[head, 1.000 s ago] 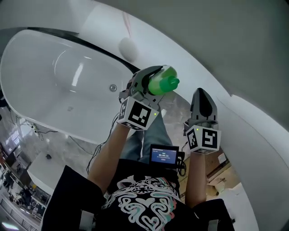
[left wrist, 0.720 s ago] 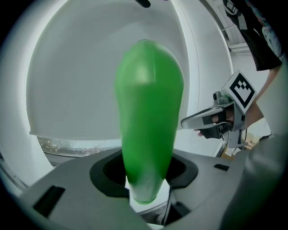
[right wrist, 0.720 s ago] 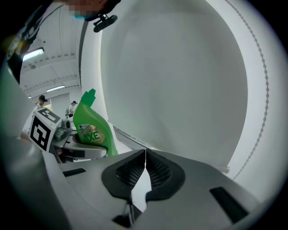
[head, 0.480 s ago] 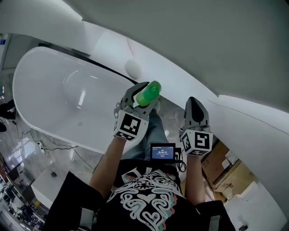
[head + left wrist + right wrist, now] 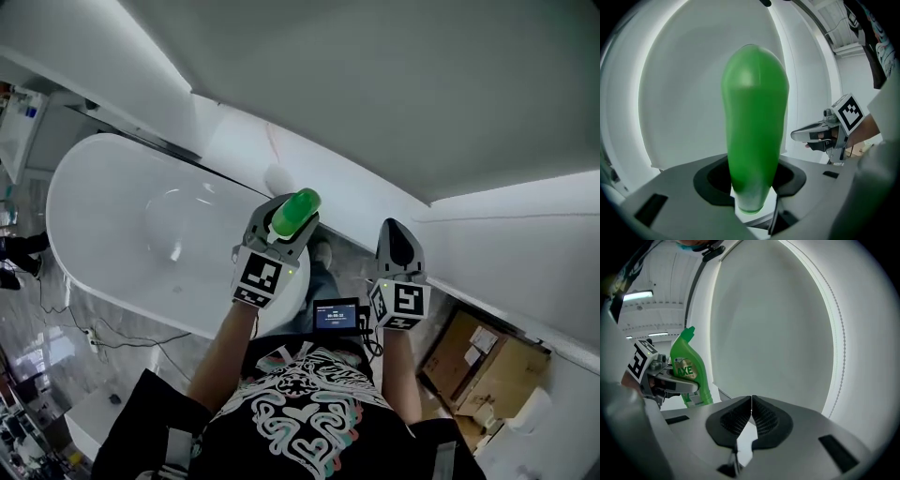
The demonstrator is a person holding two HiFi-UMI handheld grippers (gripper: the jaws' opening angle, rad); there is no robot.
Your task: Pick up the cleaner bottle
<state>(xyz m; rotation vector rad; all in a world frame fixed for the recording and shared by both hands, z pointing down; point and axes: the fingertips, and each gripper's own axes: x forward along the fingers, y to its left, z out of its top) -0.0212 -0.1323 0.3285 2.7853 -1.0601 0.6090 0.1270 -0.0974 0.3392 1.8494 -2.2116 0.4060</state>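
My left gripper (image 5: 284,228) is shut on the green cleaner bottle (image 5: 294,212), held up in the air over the bathtub's near rim. In the left gripper view the bottle (image 5: 753,126) fills the middle, wedged between the jaws. The right gripper view shows the same bottle (image 5: 689,369) upright at the left, its angled neck on top and a label on its side. My right gripper (image 5: 397,241) hangs beside it to the right, its ribbed pads (image 5: 761,420) pressed together with nothing between them.
A white oval bathtub (image 5: 103,234) lies below and to the left. A white wall (image 5: 394,112) curves behind both grippers. Cardboard boxes (image 5: 487,366) stand on the floor at the lower right. A small screen (image 5: 336,315) hangs at the person's chest.
Both grippers have risen, the left one carrying the green bottle with it. The bathtub now sits lower and farther off in the head view.
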